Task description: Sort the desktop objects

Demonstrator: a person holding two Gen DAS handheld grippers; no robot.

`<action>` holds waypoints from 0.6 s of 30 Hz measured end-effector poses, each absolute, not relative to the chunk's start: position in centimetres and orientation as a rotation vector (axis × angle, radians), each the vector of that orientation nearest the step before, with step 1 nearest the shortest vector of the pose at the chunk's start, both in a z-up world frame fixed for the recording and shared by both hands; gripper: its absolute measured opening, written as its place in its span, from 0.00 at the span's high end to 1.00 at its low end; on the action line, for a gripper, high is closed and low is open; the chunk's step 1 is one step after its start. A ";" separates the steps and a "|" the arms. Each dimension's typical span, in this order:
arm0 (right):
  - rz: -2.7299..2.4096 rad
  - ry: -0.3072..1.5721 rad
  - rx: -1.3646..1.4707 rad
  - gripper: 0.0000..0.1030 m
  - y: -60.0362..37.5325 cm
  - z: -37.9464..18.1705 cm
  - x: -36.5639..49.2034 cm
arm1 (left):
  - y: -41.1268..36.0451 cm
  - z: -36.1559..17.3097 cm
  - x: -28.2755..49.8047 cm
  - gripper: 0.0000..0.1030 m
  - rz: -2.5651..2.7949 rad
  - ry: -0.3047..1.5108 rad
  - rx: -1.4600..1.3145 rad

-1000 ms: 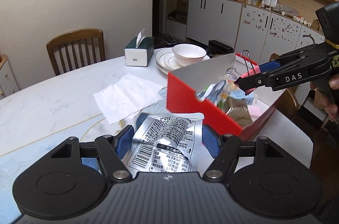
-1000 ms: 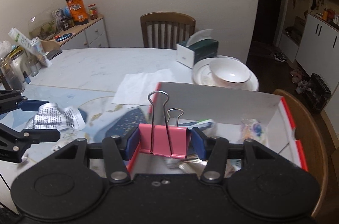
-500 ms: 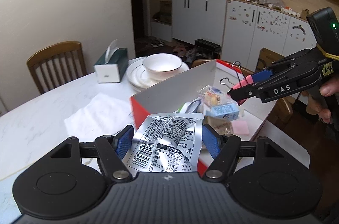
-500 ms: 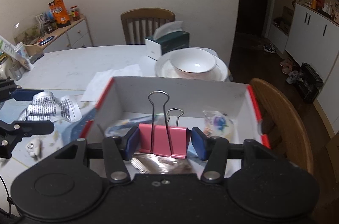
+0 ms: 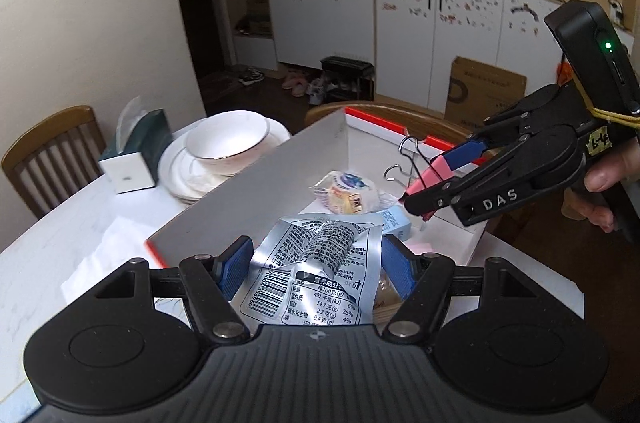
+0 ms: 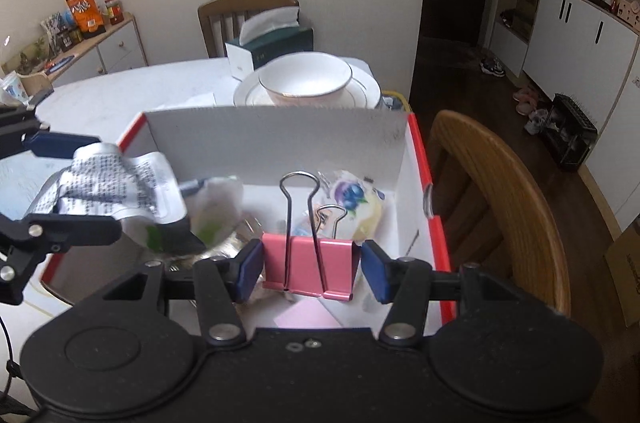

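My left gripper (image 5: 316, 265) is shut on a crumpled silver foil packet (image 5: 316, 271) and holds it over the near edge of the red-and-white box (image 5: 248, 191). My right gripper (image 6: 308, 269) is shut on a pink binder clip (image 6: 308, 269) and holds it above the box's inside (image 6: 276, 135). In the left wrist view the right gripper (image 5: 420, 193) comes in from the right with the clip (image 5: 432, 173). In the right wrist view the left gripper (image 6: 60, 183) and its packet (image 6: 112, 183) are at the left. Snack packets (image 5: 348, 191) and a pink note (image 6: 306, 317) lie in the box.
A white bowl on plates (image 5: 228, 147) and a green tissue box (image 5: 136, 151) stand behind the box. A white paper sheet (image 5: 116, 239) lies on the table. Wooden chairs (image 6: 508, 207) stand at the table's edges. A sideboard with jars (image 6: 80, 35) is far left.
Both grippers have moved forward over the box with their loads. The foil packet went from above the table to above the box; the clip is further in over the box's contents.
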State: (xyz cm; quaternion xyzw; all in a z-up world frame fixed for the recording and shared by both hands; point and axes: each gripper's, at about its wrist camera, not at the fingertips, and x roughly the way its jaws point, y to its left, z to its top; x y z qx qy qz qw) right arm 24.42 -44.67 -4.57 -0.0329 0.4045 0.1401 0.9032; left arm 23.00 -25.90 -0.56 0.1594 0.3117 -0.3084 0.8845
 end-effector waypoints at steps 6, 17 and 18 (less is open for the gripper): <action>0.329 0.861 -0.097 0.49 -45.1 -5.9 24.9 | -28.2 -1.3 24.2 0.33 -0.664 0.651 0.385; 0.401 0.908 -0.218 0.49 -44.3 -7.7 26.0 | -30.3 -3.6 25.7 0.33 -0.692 0.691 0.455; 0.409 0.915 -0.221 0.49 -44.2 -7.8 26.1 | -30.4 -3.8 25.8 0.33 -0.694 0.698 0.457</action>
